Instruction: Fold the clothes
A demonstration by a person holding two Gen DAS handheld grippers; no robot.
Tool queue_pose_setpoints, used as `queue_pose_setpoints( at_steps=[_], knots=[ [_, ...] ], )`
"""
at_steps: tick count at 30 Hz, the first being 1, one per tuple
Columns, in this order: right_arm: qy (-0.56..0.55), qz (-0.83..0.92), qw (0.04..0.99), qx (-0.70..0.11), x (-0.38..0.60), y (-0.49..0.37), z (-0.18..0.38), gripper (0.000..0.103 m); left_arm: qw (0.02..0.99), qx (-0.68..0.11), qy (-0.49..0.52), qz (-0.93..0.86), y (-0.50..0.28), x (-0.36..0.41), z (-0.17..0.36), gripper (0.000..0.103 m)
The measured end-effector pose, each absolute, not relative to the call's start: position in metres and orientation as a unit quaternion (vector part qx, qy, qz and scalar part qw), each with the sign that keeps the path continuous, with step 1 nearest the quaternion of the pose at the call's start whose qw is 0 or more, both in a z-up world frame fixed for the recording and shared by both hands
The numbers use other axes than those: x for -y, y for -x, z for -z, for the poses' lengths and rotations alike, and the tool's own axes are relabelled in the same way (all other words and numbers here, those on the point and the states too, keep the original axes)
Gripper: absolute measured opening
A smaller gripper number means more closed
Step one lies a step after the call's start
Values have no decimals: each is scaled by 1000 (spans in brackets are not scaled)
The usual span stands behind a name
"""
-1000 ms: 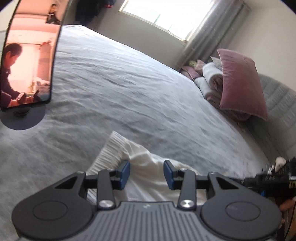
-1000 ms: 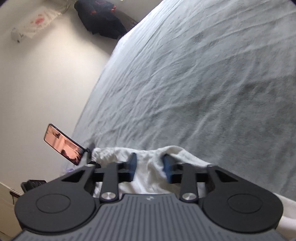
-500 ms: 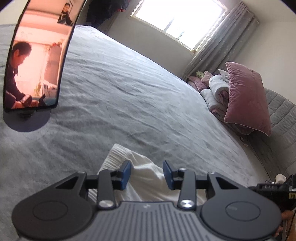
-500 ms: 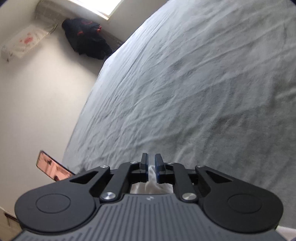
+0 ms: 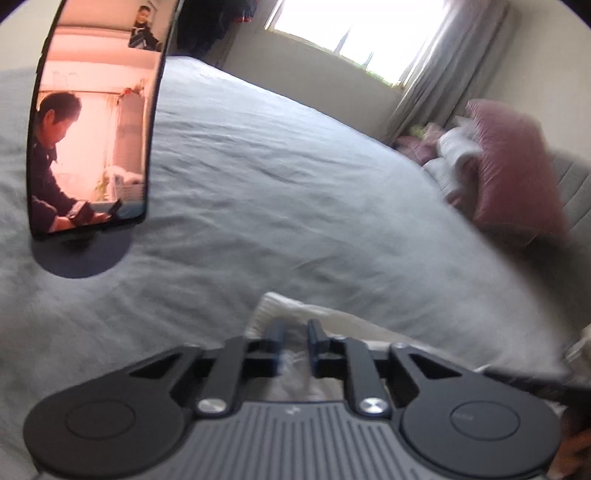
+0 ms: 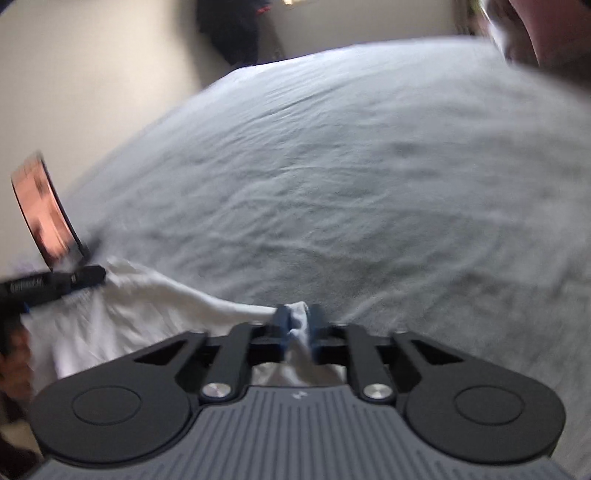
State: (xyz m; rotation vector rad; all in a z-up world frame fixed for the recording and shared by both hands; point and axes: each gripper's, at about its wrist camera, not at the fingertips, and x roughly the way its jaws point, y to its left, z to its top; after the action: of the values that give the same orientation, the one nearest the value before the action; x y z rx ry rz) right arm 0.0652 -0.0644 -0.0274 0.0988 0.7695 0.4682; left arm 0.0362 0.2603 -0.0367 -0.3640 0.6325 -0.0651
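Note:
A white garment (image 5: 369, 328) lies at the near edge of the grey bed (image 5: 258, 184). In the left wrist view my left gripper (image 5: 295, 326) has its jaws closing, with the garment's ribbed edge pinched between the narrow pads. In the right wrist view my right gripper (image 6: 298, 314) is shut on a bunched corner of the white garment (image 6: 147, 306). The cloth stretches from there leftwards to the left gripper's fingers (image 6: 88, 275). Both views are blurred by motion.
A phone on a round stand (image 5: 92, 129) sits on the bed to the left, seen too as the phone (image 6: 44, 218). Pink pillows and folded bedding (image 5: 517, 177) are stacked at the far right. Dark clothing (image 6: 236, 29) hangs on the far wall.
My left jaws went from wide apart to nearly together on the white cloth. My right gripper, shut half a second ago, rolled and rose with the cloth, which is now drawn out between both grippers.

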Motion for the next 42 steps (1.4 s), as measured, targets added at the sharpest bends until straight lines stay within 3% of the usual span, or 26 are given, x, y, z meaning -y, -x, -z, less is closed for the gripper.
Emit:
queue_pose_setpoints(
  at_steps=[5, 12, 14, 16, 24, 29, 37, 42],
  knots=[
    [-25, -191, 925, -328, 66, -68, 29, 3, 942, -302, 145, 16, -34, -255, 36, 8],
    [12, -166, 928, -332, 53, -79, 43, 6, 946, -302, 119, -1, -32, -245, 32, 9],
    [2, -161, 930, -330, 60, -74, 36, 27, 946, -300, 126, 2, -28, -243, 26, 16],
    [-17, -155, 933, -325, 71, -66, 26, 36, 947, -294, 131, 13, -23, -241, 20, 24],
    [-81, -101, 940, -315, 151, -7, 12, 38, 945, -297, 103, 94, -2, -211, 8, 33],
    [-126, -54, 941, -310, 188, 41, 12, 48, 939, -298, 52, 162, 16, -174, 5, 41],
    [-197, 46, 929, -309, 249, 132, 14, 48, 913, -322, -4, 250, 39, -128, 3, 44],
    [-178, 84, 939, -281, 285, 166, 10, 48, 899, -320, -61, 292, 58, -74, -7, 47]
  ],
)
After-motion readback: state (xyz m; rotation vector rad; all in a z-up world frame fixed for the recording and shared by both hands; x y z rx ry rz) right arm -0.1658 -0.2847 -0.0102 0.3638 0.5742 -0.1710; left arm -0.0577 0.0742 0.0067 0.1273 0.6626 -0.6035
